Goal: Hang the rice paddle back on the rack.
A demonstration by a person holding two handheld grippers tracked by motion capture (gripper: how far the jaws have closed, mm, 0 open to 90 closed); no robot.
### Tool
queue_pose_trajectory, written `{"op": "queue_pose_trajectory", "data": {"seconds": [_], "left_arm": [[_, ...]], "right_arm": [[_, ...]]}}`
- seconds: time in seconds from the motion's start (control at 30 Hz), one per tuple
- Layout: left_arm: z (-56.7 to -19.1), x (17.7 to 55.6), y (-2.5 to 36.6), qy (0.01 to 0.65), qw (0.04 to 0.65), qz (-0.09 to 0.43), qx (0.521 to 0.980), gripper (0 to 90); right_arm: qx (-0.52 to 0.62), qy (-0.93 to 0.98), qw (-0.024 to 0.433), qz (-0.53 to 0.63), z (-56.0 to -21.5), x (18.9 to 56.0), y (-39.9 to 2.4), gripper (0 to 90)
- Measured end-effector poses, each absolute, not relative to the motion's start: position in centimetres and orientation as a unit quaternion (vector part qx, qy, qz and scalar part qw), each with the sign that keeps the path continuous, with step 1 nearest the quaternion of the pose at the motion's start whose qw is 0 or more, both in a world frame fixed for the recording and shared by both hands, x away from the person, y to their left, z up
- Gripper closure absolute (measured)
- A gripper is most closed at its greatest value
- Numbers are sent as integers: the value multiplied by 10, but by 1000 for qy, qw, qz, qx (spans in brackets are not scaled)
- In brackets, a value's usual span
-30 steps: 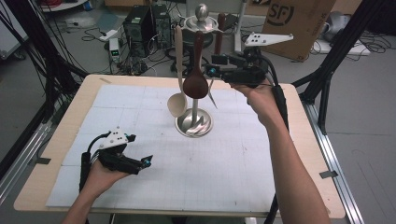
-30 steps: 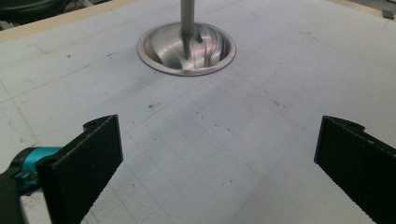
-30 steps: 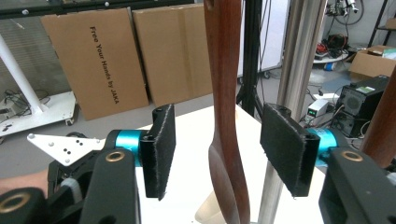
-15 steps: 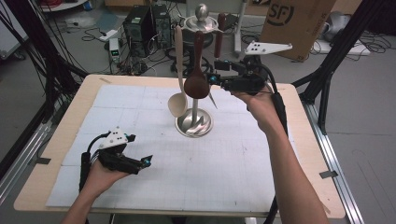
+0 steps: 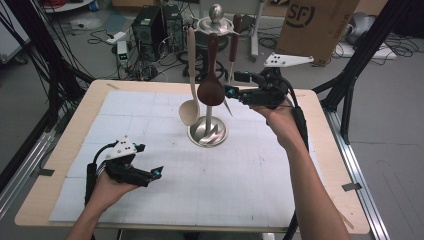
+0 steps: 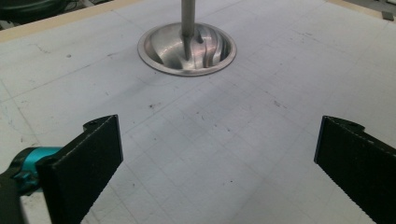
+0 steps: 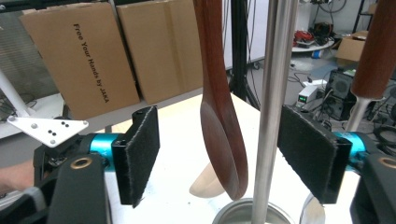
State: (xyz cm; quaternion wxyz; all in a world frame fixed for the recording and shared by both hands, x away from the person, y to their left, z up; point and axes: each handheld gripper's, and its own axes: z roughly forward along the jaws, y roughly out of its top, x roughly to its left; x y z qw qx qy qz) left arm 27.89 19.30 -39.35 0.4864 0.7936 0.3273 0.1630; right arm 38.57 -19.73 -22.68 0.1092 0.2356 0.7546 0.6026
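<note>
Right gripper [image 7: 218,161] at the dark wooden spoon [image 7: 223,126]

We see its jaws just been opening, spoon and stand pole [image 7: 273,107] between them, pads clear; left gripper [image 6: 217,158] gapes wide above the mat.

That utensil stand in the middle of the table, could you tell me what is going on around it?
A person works at the utensil stand, where a dark wooden spoon and a pale spoon hang. The right hand-held gripper is level with the dark spoon; its jaws have just been opening and now stand apart, with the spoon and the stand's pole between them, untouched. The left hand-held gripper rests open near the front of the white mat, holding nothing.
</note>
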Motion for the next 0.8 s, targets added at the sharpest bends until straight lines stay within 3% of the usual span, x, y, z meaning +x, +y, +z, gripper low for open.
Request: {"op": "queue_pose_trajectory", "data": {"seconds": [0.8], "left_arm": [[-394,279,193,329,487,162,793,16]], "right_arm": [[269,751,113,592,-257,375,-213,158]]}}
